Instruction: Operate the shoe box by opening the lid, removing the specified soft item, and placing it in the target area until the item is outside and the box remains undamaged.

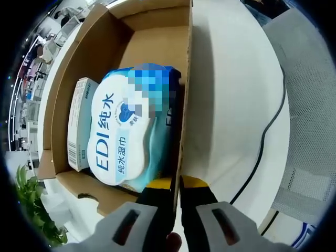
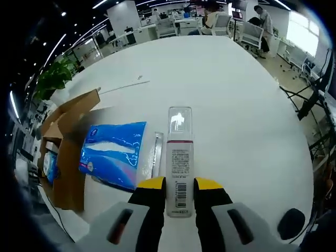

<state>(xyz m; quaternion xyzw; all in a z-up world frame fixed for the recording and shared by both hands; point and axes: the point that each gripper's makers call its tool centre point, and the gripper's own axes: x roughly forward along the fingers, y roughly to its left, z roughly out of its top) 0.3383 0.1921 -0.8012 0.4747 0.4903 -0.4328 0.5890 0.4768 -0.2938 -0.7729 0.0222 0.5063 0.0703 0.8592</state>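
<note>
In the left gripper view, our left gripper is pinched narrow on the side wall of the open brown cardboard shoe box, its yellow-tipped jaws one on each side of the wall's edge. Inside the box, just past the inner jaw, lies a soft white-and-blue pack of wet wipes, its long axis running away from us along the wall. A slim white carton lies beside it on the far side. The box sits on the white round counter, and a black cable trails across the counter outside the box.

In the right gripper view, our right gripper holds a clear slender spray bottle with a white printed label between its jaws, pointing forward over the counter. Left of it, a blue soft tissue pack already lies outside the box on the counter, touching the box's open flap.

We judge the wipes pack closest to the left gripper, which is occupied steadying the box; the right gripper must release its bottle first before reaching left.
</note>
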